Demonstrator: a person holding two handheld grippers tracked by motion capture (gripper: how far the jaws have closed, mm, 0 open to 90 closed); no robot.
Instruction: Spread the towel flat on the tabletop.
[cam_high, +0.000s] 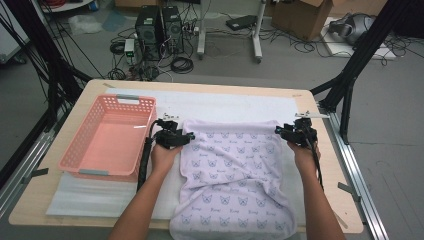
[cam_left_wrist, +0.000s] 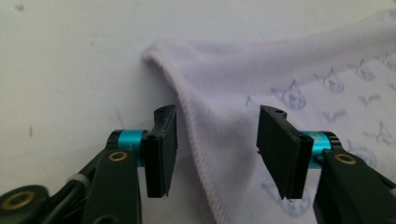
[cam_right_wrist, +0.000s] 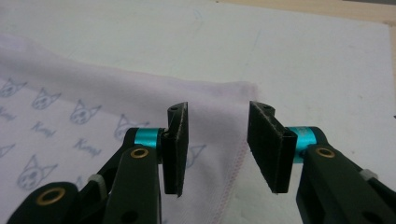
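cloth (cam_high: 235, 175): pale lilac, cat print, flat on white mat (cam_high: 235, 102), near end over table edge | left gripper (cam_high: 172, 137): jaws parted, released, astride cloth's far-left corner hem (cam_left_wrist: 196, 140) | right gripper (cam_high: 295, 134): jaws parted, released, astride far-right corner (cam_right_wrist: 233, 100) | bare mat ahead of both | pink basket (cam_high: 107, 135) just left of left gripper

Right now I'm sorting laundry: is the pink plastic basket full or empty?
Empty: the pink plastic basket shows its bare floor, apart from one small white mark.
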